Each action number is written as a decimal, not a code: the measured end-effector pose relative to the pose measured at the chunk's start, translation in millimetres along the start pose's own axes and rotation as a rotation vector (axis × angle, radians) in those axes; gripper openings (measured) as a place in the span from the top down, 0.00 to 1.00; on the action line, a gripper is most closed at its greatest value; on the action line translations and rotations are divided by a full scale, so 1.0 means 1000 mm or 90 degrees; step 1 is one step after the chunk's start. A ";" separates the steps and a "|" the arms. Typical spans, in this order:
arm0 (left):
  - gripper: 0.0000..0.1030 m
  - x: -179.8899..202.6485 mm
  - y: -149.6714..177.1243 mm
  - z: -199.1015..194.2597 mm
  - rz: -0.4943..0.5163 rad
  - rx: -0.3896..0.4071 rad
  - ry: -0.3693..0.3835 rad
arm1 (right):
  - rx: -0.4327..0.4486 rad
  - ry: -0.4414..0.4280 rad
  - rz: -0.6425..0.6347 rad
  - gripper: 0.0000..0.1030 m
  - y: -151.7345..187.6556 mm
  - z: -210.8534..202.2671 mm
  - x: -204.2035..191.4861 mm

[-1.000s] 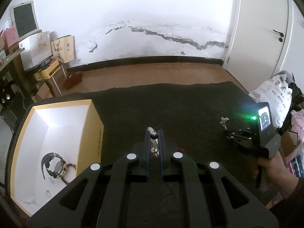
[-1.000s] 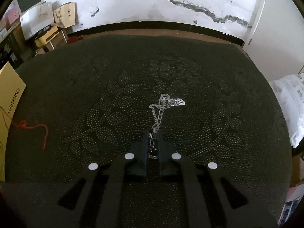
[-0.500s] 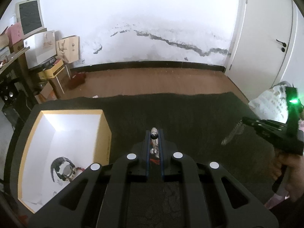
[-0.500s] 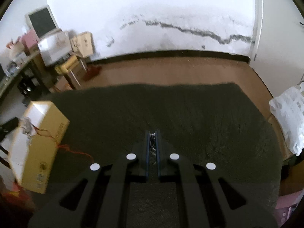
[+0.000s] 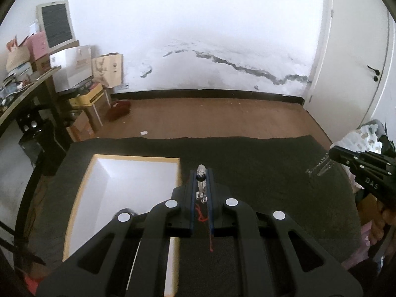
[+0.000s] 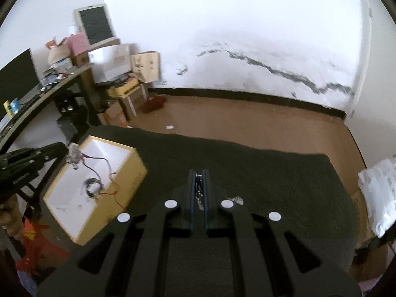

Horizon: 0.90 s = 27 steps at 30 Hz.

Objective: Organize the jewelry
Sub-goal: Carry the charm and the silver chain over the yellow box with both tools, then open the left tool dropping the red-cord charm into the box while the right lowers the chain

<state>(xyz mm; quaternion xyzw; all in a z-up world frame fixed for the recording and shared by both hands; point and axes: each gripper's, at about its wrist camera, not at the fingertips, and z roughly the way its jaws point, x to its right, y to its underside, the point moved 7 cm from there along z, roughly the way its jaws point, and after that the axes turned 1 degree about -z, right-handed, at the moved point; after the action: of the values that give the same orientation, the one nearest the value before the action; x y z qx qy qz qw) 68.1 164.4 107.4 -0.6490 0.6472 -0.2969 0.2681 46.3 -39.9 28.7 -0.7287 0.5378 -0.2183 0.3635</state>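
My left gripper (image 5: 201, 173) is shut on a silver pendant (image 5: 201, 176) on a red cord (image 5: 201, 215), held by the right wall of the yellow box (image 5: 123, 159). From the right wrist view the left gripper (image 6: 65, 149) holds the pendant (image 6: 73, 157) over the box (image 6: 128, 173), its cord trailing down inside. A watch (image 6: 91, 185) lies on the box's white floor. My right gripper (image 6: 199, 177) is shut on a silver chain (image 6: 198, 190), lifted above the dark mat; it also shows in the left wrist view (image 5: 330, 153) with the chain (image 5: 319, 165) hanging.
A dark green mat (image 5: 259, 163) covers the table. A white patterned bag (image 6: 378, 188) lies beyond the right edge. A desk with boxes and a monitor (image 5: 57, 27) stands at the left. Brown floor (image 5: 210, 116) and a cracked white wall lie beyond.
My right gripper has lifted the chain off the mat and swung up and left. My left gripper has carried the pendant up and over to the box.
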 end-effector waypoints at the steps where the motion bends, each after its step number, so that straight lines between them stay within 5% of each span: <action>1: 0.92 -0.008 -0.003 -0.006 -0.004 0.002 -0.003 | 0.004 -0.004 -0.005 0.94 -0.004 -0.002 -0.008; 14: 0.92 -0.116 -0.008 -0.078 -0.032 0.040 -0.087 | 0.023 -0.098 -0.101 0.94 -0.051 -0.009 -0.172; 27: 0.92 -0.196 0.064 0.003 -0.102 -0.034 -0.113 | -0.026 -0.133 -0.156 0.94 -0.043 0.063 -0.264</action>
<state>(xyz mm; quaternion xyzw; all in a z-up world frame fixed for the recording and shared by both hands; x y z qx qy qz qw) 29.1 358.7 50.9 -0.7293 0.5744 -0.2419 0.2823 32.1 233.8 40.9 -0.8149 0.4084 -0.1733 0.3730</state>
